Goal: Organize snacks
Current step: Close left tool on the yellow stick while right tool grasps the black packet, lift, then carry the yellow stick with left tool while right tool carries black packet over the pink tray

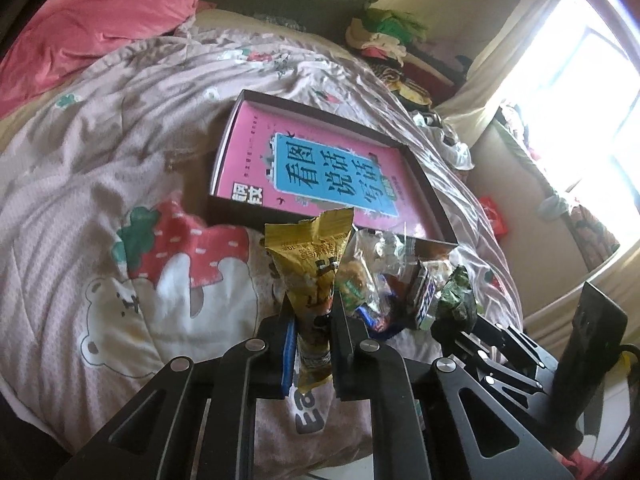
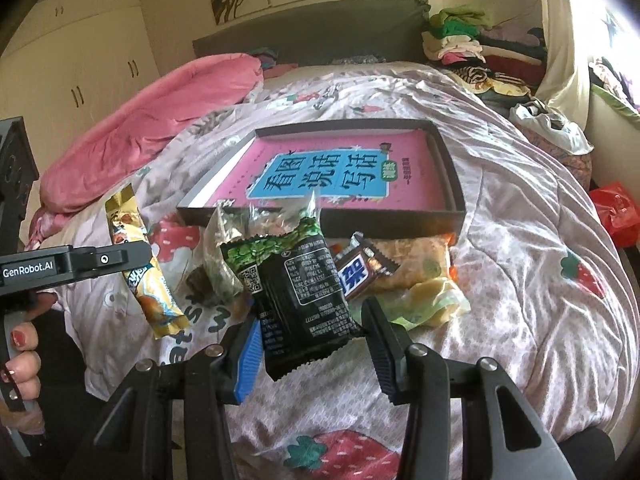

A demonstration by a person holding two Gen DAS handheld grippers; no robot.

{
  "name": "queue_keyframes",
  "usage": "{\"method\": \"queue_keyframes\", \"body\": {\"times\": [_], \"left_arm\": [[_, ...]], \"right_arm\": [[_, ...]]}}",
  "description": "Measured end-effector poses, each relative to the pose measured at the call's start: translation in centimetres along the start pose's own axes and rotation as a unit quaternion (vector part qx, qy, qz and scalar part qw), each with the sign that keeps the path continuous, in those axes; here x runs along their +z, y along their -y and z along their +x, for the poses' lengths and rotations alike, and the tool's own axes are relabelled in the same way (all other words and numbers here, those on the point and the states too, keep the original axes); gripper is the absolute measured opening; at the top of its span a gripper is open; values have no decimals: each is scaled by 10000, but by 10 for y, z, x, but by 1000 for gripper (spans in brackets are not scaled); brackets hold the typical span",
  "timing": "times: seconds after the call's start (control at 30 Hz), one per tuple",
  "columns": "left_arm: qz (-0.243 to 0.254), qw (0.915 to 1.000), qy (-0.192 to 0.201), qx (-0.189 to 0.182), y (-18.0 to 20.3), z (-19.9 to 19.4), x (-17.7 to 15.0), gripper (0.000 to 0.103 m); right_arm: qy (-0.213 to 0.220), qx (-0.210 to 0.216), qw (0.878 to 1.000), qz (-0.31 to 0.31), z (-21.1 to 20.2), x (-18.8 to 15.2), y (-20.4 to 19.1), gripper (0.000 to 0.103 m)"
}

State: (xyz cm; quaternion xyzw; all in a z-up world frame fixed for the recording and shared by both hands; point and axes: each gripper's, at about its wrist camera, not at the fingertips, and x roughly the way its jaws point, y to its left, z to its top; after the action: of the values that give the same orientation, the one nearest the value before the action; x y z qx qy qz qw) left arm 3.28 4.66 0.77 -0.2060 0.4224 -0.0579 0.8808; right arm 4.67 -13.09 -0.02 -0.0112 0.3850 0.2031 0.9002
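Two wrist views over a bed covered by a pale quilt (image 1: pixel 100 168) printed with strawberries and bears.

The left wrist view alone looks straight down its own tongs. The left gripper (image 1: pixel 311 320) is pressed together on a long gold snack packet (image 1: pixel 314 276), pinching it near its lower half. The packet stands upright between the jaws, its long axis running along the fingers, with the crimped top end pointing away from the tongs toward a dark shallow box (image 1: pixel 434 204) and the bottom end hanging back behind the pads. This view also shows a bright window at far right.

The right wrist view alone shows a hand (image 2: pixel 20 356) with red-painted nails gripping the left tool at the far left edge, with the gold packet slanting from that tool. It also shows white wardrobe doors and a headboard beyond the bed.

The right gripper (image 2: pixel 316 340) is pinching a black and green snack pouch (image 2: pixel 298 300). The pouch sits between the jaws, tilted, its long axis running roughly along the fingers, with the green printed end pointing away from the tongs.

Just beyond both tongs lies a loose pile of snacks (image 2: pixel 404 276): clear wrapped pieces, a brown candy bar and a yellow-green packet. Past the pile sits the box, holding a pink book (image 2: pixel 320 176) with a blue title panel.
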Motion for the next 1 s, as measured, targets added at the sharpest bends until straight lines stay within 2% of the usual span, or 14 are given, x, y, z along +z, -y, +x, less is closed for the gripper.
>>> {"method": "queue_keyframes", "body": {"times": [0.47, 1.0], "left_arm": [[-65, 9996, 264, 75, 2, -3, 26, 14], [-209, 9987, 460, 114, 5, 11, 64, 14]], "right_arm": [[346, -88, 9986, 378, -1, 19, 22, 48], [433, -334, 9966, 614, 5, 28, 43, 48]]}}
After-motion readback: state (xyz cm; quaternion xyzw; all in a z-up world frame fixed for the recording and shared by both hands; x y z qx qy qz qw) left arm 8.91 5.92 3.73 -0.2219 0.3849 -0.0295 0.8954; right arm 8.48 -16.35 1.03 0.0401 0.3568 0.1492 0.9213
